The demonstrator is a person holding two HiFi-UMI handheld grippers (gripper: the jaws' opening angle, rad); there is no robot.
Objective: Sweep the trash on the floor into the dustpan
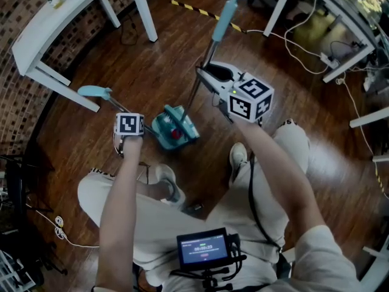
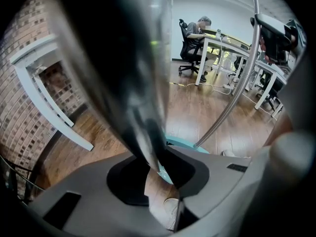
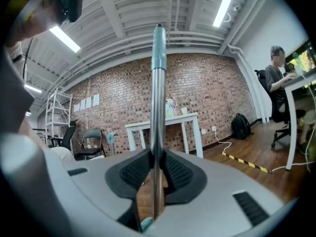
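- Jaws closed: left gripper (image 2: 158, 167) on the broom handle (image 1: 95, 92), right gripper (image 3: 157, 177) on the dustpan pole (image 3: 157, 107).
- The dustpan (image 1: 167, 121) rests on the floor (image 1: 152, 66), with a red piece (image 1: 176, 133) apparently inside.
- Lifting or tilting the pole carelessly could spill it back out.

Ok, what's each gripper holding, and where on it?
Right gripper: long metal pole, below its teal grip. Left gripper: short teal-ended handle, partway down.
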